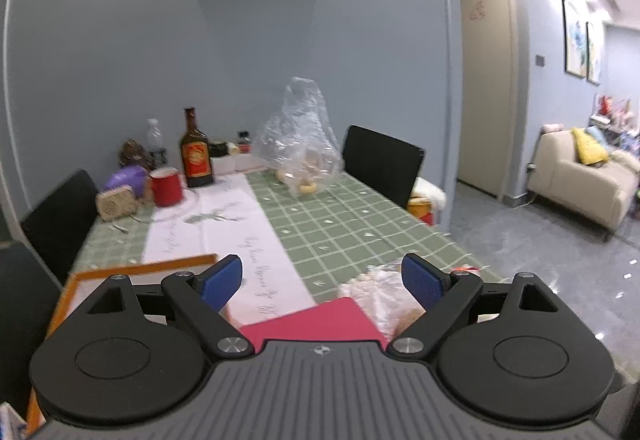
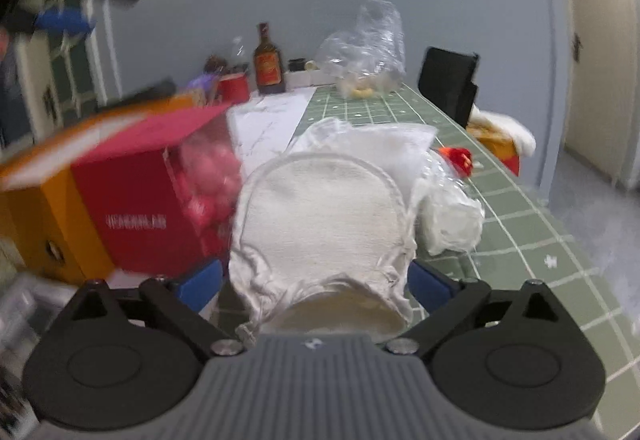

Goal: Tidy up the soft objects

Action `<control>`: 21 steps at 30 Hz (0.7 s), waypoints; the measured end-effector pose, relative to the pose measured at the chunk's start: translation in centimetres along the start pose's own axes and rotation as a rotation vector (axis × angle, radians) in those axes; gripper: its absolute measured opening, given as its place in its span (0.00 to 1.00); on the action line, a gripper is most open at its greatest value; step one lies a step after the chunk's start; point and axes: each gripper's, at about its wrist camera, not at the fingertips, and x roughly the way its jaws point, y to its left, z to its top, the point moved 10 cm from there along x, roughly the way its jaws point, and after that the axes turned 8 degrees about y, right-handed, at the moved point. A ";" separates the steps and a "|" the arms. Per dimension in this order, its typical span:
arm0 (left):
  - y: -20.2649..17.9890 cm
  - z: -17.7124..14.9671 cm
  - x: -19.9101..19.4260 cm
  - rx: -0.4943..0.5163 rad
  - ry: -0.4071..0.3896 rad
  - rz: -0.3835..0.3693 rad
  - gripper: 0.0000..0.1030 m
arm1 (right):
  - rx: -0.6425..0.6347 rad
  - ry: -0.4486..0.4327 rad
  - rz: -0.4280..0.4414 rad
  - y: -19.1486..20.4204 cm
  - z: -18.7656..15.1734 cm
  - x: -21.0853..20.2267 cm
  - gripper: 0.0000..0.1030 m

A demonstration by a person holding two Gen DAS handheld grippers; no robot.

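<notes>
step: placing soft items near the table's near edge | right gripper [image 2: 314, 286] jaws spread wide around round white cloth pad [image 2: 320, 212], beside red box [image 2: 156, 200]; pads seem not pressing | left gripper [image 1: 322, 282] open, empty | next: judge retreat or regrip | unclear: pad's lower part hidden, view blurred

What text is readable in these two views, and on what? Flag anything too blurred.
White lettering on the red box: one line of capitals, too blurred to read.
Cursive script on the white table runner: not legible.
Label on the brown bottle: red and gold, text too small.
Pink mark on the door: a sticker or drawing, no readable words.
Nothing else carries text.
</notes>
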 end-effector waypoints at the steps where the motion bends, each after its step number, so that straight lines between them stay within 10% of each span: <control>1: 0.1 0.0 0.0 -0.007 0.003 -0.009 1.00 | -0.014 0.032 0.005 0.4 -0.3 0.4 0.95; 21: 0.0 0.1 -0.1 -0.009 0.000 -0.033 1.00 | -0.022 0.119 -0.077 2.1 -0.8 4.8 0.97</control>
